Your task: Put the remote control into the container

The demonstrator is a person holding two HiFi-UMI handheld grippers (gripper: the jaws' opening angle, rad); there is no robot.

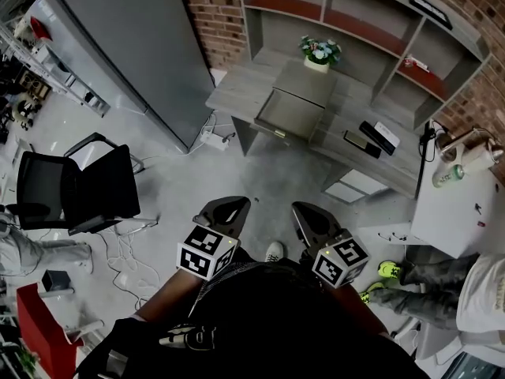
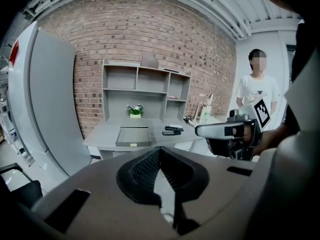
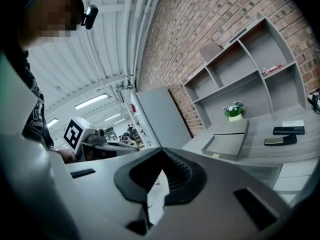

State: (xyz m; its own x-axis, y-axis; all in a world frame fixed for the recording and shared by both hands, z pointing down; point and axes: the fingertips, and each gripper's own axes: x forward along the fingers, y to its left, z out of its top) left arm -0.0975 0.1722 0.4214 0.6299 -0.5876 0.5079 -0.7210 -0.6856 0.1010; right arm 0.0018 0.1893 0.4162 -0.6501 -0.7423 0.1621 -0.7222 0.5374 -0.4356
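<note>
The grey open container (image 1: 290, 110) sits on a grey desk (image 1: 237, 89) far ahead of me. To its right on the desk lies the black remote control (image 1: 360, 143), beside a second dark bar (image 1: 376, 137). The left gripper view shows the container (image 2: 134, 135) and the remote (image 2: 171, 132), and the right gripper view shows the same container (image 3: 227, 144) and remote (image 3: 280, 141). My left gripper (image 1: 223, 212) and right gripper (image 1: 312, 218) hang side by side close to my body, well short of the desk. Both are shut with nothing between their pads.
A potted plant (image 1: 319, 54) stands behind the container, under an open shelf unit (image 1: 371, 22). A tall grey cabinet (image 1: 134, 46) is at the left, a black chair (image 1: 79, 188) near it. A white table (image 1: 454, 204) with bottles and a standing person (image 1: 465, 290) are at the right.
</note>
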